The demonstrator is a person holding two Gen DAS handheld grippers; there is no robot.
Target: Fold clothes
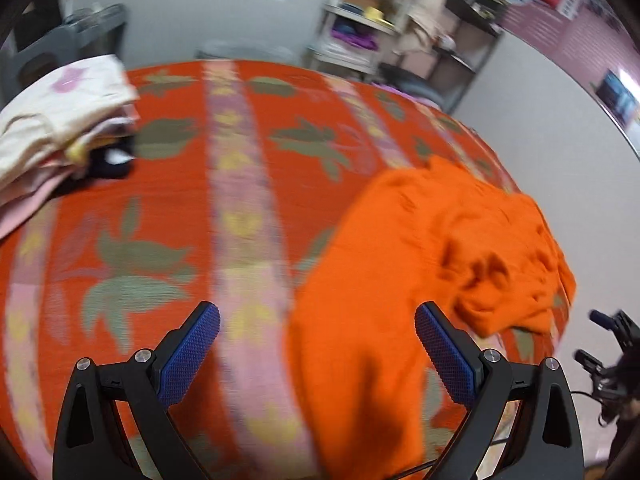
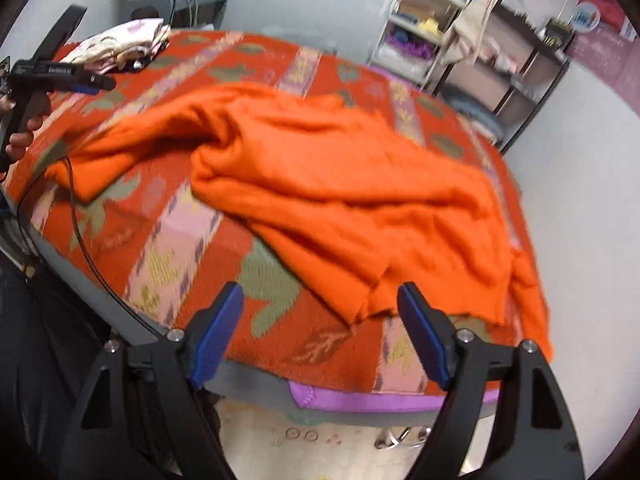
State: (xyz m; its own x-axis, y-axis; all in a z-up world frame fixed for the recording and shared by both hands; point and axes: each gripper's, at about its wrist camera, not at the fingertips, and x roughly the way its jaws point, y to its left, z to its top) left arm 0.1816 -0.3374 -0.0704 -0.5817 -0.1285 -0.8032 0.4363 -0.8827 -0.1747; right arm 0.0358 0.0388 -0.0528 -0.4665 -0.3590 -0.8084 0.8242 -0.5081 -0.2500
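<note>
A: The sweater (image 2: 340, 196) lies rumpled across the table's (image 2: 256, 394) right near corner, hem overhanging.

B: Both grippers, left (image 1: 318, 330) and right (image 2: 320, 308), gape empty; a careless tug could drag it floorward.

A lived-in room of a home, used for sorting laundry. A table carries a red floral cloth (image 2: 224, 240) with a stack of folded clothes (image 1: 52, 128) at its far corner. Along the plain wall stand open shelves (image 2: 416, 28) holding household odds and ends, with a beige cloth (image 2: 472, 24) draped over a dark rack (image 2: 532, 60).
</note>
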